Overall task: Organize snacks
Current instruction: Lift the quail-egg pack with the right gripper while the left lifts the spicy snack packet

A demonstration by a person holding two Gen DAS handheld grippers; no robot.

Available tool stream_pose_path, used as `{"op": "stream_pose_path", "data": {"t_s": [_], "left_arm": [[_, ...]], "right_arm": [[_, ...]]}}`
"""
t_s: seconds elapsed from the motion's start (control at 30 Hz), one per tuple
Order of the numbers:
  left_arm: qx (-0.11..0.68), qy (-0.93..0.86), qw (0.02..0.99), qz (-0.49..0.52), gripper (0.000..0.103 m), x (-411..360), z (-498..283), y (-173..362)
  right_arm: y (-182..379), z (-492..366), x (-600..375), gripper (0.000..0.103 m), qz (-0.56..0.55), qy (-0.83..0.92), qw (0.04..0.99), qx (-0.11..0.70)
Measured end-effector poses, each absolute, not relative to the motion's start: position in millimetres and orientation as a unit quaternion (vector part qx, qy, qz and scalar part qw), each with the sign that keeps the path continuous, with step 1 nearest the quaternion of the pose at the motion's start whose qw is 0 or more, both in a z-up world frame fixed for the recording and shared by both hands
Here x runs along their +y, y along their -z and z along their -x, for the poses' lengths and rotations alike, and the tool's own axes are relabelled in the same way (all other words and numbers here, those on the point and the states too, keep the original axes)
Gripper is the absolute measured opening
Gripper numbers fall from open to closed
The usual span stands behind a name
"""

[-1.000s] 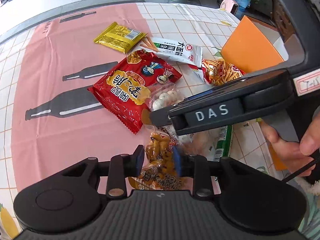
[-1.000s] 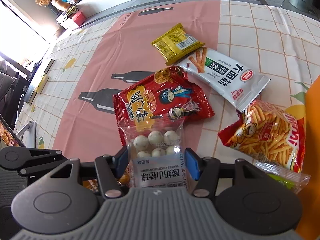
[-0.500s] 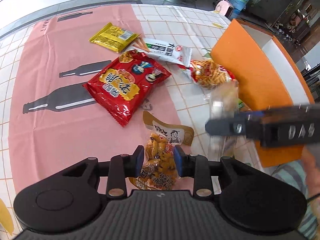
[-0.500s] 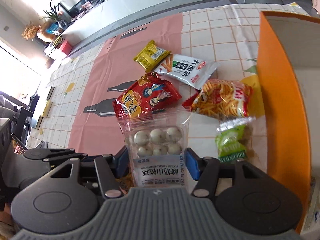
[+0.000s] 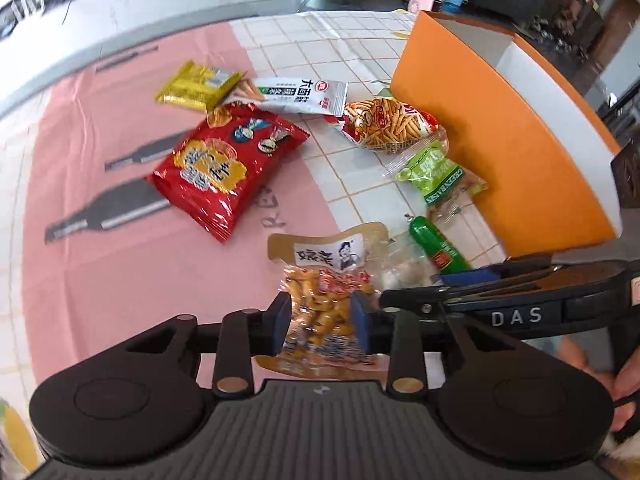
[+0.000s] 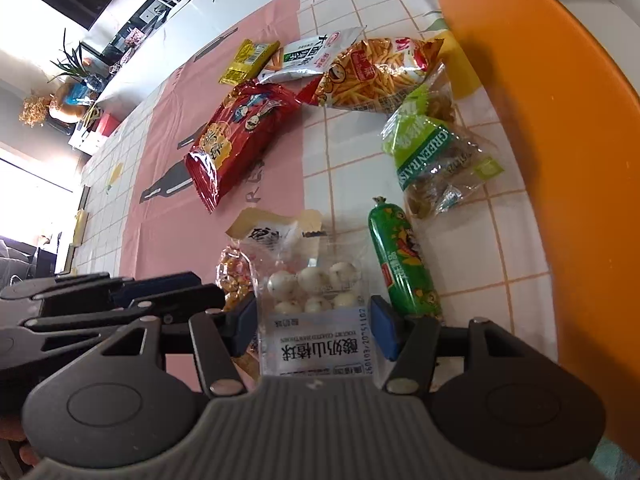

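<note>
We had the right gripper clamped on the clear pouch of white yogurt-coated balls, its white label reading "YOGURT COATED HAWTHORN" upside down toward the camera, long axis running away from us along the fingers. The left gripper had just been opening its jaws, and the tan pack of golden snacks with a cartoon face on the header sat between the blue pads, which looked about level with its edges, so we couldn't tell if they were really pressing. That pack pointed header-first away from us on the pink cloth. "DAS" showed on the side of the right gripper. Nearby lay the "GREEN RAISIN" bag, a green sausage stick lengthwise beside the orange box, the fries-print bag and the red chip bag.
</note>
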State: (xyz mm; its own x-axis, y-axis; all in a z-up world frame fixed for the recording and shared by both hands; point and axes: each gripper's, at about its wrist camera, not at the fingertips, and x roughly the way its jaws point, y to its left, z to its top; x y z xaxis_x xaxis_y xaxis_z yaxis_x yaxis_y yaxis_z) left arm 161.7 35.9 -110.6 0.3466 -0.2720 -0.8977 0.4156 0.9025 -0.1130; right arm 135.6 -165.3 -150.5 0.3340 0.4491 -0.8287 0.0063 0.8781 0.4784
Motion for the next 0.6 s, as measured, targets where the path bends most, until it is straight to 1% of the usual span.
{"op": "stream_pose_path", "data": {"t_s": [0.03, 0.1, 0.13, 0.3, 0.33, 0.37, 0.47, 0.5, 0.53, 0.57, 0.6], "left_arm": [[0.527, 0.213, 0.819, -0.076, 0.061, 38, -162, 112], [0.524, 0.210, 0.822, -0.081, 0.076, 43, -165, 117], [0.527, 0.210, 0.820, -0.073, 0.080, 47, -166, 120], [0.565, 0.219, 0.795, 0.014, 0.080, 63, -176, 143], [0.569, 0.225, 0.790, 0.022, 0.082, 63, -175, 147], [0.555, 0.233, 0.798, 0.023, 0.082, 63, -171, 148], [0.546, 0.247, 0.800, 0.028, 0.080, 60, -169, 151], [0.543, 0.249, 0.801, 0.026, 0.079, 58, -169, 151], [0.538, 0.255, 0.803, 0.014, 0.073, 55, -167, 151], [0.535, 0.258, 0.804, 0.007, 0.072, 52, -166, 151], [0.533, 0.260, 0.805, 0.001, 0.067, 49, -165, 152]], "right_arm": [[150, -135, -164, 0.057, -0.194, -0.140, 0.796, 0.556], [151, -134, -164, 0.057, -0.184, -0.141, 0.805, 0.546], [151, -133, -164, 0.057, -0.183, -0.140, 0.808, 0.542], [154, -134, -173, 0.057, -0.209, -0.145, 0.809, 0.530], [155, -134, -176, 0.057, -0.220, -0.147, 0.806, 0.529], [155, -134, -179, 0.057, -0.227, -0.148, 0.804, 0.529], [156, -134, -180, 0.057, -0.236, -0.151, 0.803, 0.526], [156, -134, -180, 0.057, -0.235, -0.151, 0.803, 0.526], [156, -135, -180, 0.057, -0.236, -0.151, 0.804, 0.525], [157, -135, -180, 0.057, -0.241, -0.151, 0.802, 0.525], [157, -136, -181, 0.057, -0.242, -0.153, 0.802, 0.524]]}}
